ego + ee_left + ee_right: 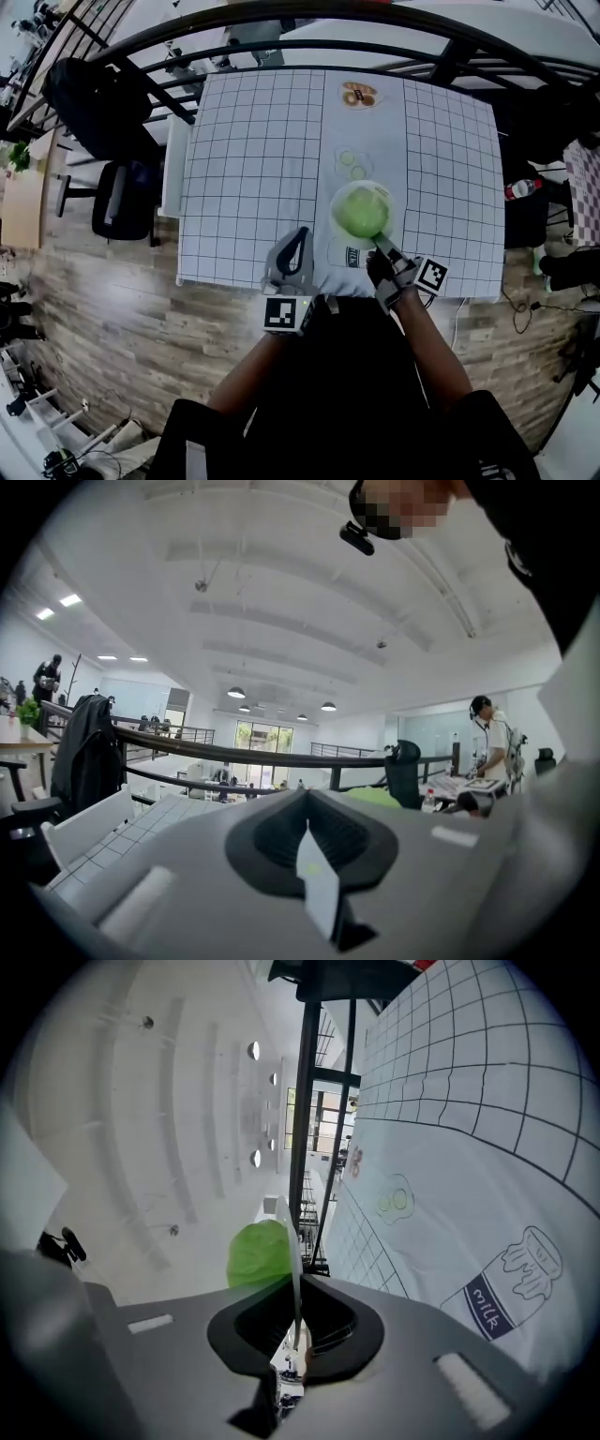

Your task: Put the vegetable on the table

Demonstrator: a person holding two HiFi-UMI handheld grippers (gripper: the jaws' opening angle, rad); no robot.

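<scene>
So the cabbage (360,212) (round green leafy head, that's my best read) is sitting on a white plate (338,199). It isn't being grabbed directly. The right claw (382,249) is pinched down narrow on the plate's near rim, so the plate works as a tray and the leaves don't get squashed. In the right gripper view the plate shows up as a thin white edge running straight into the claw, with the cabbage bulging off one side.

As far as I can tell the plate is hanging a bit above the desk (253,169) rather than resting on it. The head view alone won't settle whether they're touching. The gridded cloth is right under it. The milk drawing (352,256) is just on the near side of the plate, next to the right claw, and the sketched cucumber slices (352,161) are just past its far rim. So it's over the printed strip near the front edge, which seems a sensible spot to set it down.

The left claw (298,246) is off to the plate's left, just beside it but not touching it. Its jaws are closed together with nothing in them, so it's basically parked out of the way. My guess is the job is nearly done: lower the plate flat so the cabbage doesn't roll, then let go of the rim.
</scene>
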